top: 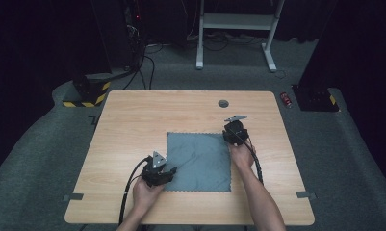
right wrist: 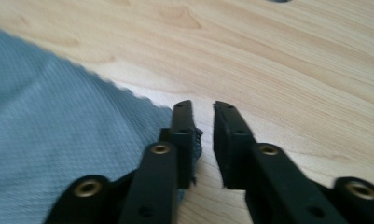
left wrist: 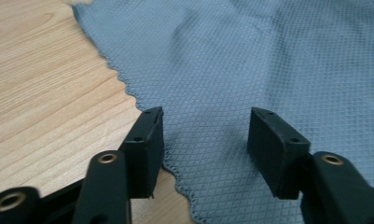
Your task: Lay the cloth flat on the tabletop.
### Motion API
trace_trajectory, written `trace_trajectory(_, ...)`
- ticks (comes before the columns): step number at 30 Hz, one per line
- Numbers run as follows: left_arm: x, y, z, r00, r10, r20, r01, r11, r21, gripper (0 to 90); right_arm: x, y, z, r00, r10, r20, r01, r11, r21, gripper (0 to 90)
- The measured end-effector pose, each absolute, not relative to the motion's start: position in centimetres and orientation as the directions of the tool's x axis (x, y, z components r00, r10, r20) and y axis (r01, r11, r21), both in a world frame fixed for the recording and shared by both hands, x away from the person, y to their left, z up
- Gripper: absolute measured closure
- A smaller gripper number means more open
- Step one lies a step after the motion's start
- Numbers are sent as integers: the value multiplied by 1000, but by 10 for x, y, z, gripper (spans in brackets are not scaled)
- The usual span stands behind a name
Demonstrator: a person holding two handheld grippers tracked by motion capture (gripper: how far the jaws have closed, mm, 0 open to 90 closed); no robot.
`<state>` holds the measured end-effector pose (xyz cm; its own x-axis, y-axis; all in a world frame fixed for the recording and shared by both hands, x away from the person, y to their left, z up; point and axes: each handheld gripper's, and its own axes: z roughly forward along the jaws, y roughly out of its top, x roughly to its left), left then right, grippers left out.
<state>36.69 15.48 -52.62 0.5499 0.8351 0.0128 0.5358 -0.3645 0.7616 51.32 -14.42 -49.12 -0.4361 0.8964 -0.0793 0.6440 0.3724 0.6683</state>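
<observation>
A grey-blue cloth (top: 200, 161) lies spread flat on the wooden table (top: 133, 120). My left gripper (top: 169, 173) is at the cloth's near left corner. In the left gripper view the cloth (left wrist: 268, 56) runs under the left gripper (left wrist: 205, 121), whose jaws stand wide apart over the scalloped edge without pinching it. My right gripper (top: 229, 130) is at the cloth's far right corner. In the right gripper view the right gripper (right wrist: 203, 109) has a narrow gap between its jaws with bare wood showing through. The cloth's corner (right wrist: 58, 130) lies beside and under the left jaw.
A round cable hole (top: 223, 103) sits near the table's far edge. Tape strips (top: 73, 197) mark the near left and right edges. Behind the table stand a white desk frame (top: 236, 21), a yellow-black striped base (top: 87, 94) and a red can (top: 287, 99) on the floor.
</observation>
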Motion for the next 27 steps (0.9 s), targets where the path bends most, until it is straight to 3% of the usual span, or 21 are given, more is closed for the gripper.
trace_trajectory(4, 368, 156, -527, 534, 845, 0, 549, -347, 760, 411, 490, -143, -484, -477, 878, -49, 596, 363, 716, 711)
trace_trajectory(10, 368, 155, -527, 533, 846, 4, 549, -350, 759, 403, 450, -139, -504, -592, 805, -37, 573, 453, 683, 675)
trace_trajectory(19, 367, 155, -527, 530, 848, 3, 551, -347, 759, 396, 464, -176, -511, -477, 878, 18, 656, 342, 673, 649)
trace_trajectory(27, 366, 155, -527, 524, 852, 2, 553, -342, 760, 394, 403, -150, -510, -631, 776, 14, 549, 434, 714, 596)
